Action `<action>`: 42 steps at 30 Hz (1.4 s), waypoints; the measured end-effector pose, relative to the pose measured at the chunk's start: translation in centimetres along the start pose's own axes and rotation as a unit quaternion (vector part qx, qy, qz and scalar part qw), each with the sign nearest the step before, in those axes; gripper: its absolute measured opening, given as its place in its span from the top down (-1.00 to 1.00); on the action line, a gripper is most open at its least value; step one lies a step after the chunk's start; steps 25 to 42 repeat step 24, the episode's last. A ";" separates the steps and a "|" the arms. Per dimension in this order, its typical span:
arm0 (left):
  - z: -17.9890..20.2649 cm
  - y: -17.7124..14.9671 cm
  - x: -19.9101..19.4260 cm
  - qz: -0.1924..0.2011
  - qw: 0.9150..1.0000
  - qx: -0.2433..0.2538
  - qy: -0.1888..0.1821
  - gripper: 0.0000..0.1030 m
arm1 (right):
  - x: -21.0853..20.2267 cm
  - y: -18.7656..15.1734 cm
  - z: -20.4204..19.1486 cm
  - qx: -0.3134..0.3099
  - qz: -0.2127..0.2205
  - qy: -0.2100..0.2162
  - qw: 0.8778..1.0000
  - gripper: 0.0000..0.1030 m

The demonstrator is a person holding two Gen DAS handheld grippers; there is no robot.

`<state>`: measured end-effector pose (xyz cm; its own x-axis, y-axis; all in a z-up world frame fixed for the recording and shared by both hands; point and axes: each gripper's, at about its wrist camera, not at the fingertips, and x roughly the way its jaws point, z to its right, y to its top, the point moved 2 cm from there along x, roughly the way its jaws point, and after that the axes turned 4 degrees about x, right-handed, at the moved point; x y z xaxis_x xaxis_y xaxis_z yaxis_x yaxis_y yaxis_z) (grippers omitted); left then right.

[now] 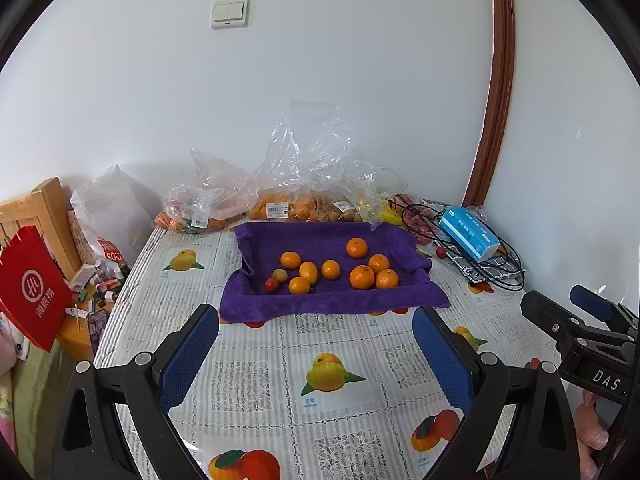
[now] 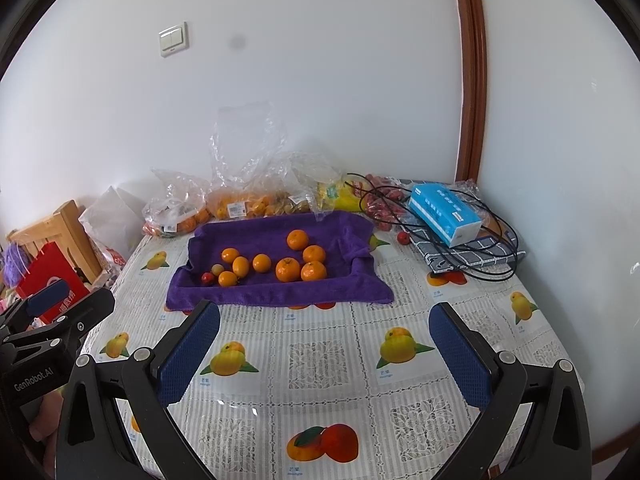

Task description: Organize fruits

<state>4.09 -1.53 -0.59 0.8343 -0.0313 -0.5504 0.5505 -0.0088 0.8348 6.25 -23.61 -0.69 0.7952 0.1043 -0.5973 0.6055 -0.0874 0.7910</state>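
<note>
Both sets of tongs spread wide and empty above the fruit-print tabletop (image 1: 256,344) — left tongs (image 1: 316,328) and right tongs (image 2: 324,328) near its front edge, well apart from the fruit. Farther back, a purple towel (image 2: 276,292) holding eight oranges (image 2: 288,270), with a small red fruit (image 2: 207,278) and a pale one at their left. Behind — clear bags of fruit (image 1: 276,208) against the wall; a blue tissue box (image 2: 444,212) at right.

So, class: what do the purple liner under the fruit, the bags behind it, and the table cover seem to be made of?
Purple liner: soft fabric, likely terry towel; fuzzy, matte, draped folds.
Bags: thin clear plastic film; crinkled, glinting.
Table cover: probably glossy plastic sheet with printed lace and fruit; reflections show.
</note>
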 end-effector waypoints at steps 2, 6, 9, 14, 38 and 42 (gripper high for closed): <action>0.1 0.0 0.1 -0.001 1.000 0.001 0.000 -0.90 | 0.1 0.0 0.0 0.000 0.000 -0.001 1.000 -1.00; 0.1 0.0 0.1 -0.001 1.000 0.000 0.001 -0.90 | 0.1 0.0 -0.1 0.000 -0.001 -0.001 1.000 -1.00; 0.0 0.0 0.1 -0.001 1.000 0.000 0.000 -0.90 | 0.1 0.0 -0.1 0.001 0.000 -0.001 1.000 -1.00; 0.0 0.0 0.1 0.000 1.000 0.001 0.000 -0.90 | 0.0 -0.1 0.0 0.001 0.000 0.000 1.000 -1.00; 0.1 0.0 0.1 0.000 1.000 0.001 0.000 -0.90 | 0.0 -0.1 0.0 0.001 0.000 0.000 1.000 -1.00; 0.1 0.0 0.1 0.000 1.000 0.001 0.000 -0.90 | 0.0 -0.1 0.0 0.001 0.000 0.000 1.000 -1.00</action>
